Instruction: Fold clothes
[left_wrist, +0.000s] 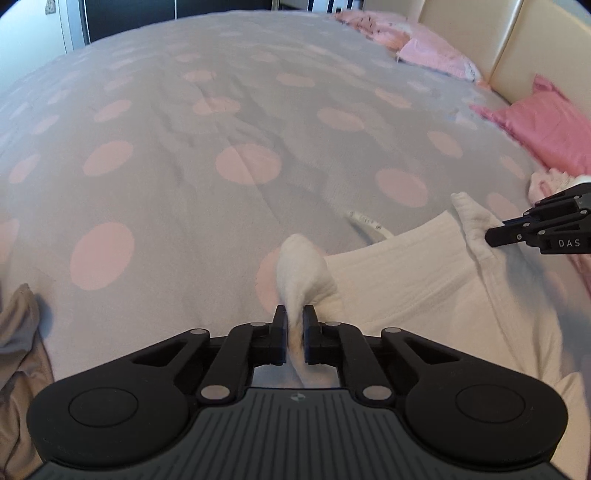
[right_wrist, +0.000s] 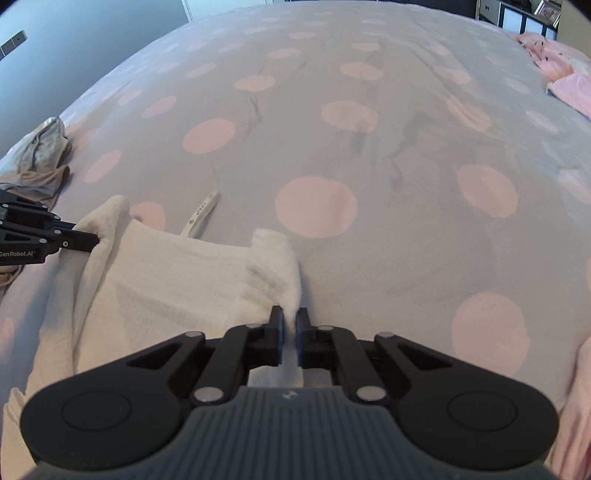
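A white ribbed garment (left_wrist: 410, 291) (right_wrist: 166, 280) lies on the grey bedcover with pink dots (left_wrist: 221, 147) (right_wrist: 369, 166). My left gripper (left_wrist: 294, 314) is shut on the garment's left corner, which bunches up between the fingers. My right gripper (right_wrist: 290, 314) is shut on the opposite corner. Each gripper shows in the other's view: the right gripper (left_wrist: 495, 236) at the garment's right edge, the left gripper (right_wrist: 94, 242) at its left edge. A white care label (left_wrist: 365, 221) (right_wrist: 201, 212) sticks out past the garment's far edge.
A beige and grey pile of clothes (left_wrist: 18, 350) (right_wrist: 40, 158) lies to the left. Pink pillows (left_wrist: 550, 125) (right_wrist: 569, 85) and pink clothing (left_wrist: 373, 22) lie by the cream headboard (left_wrist: 517, 48) on the right. More pink fabric (right_wrist: 576, 398) lies near my right gripper.
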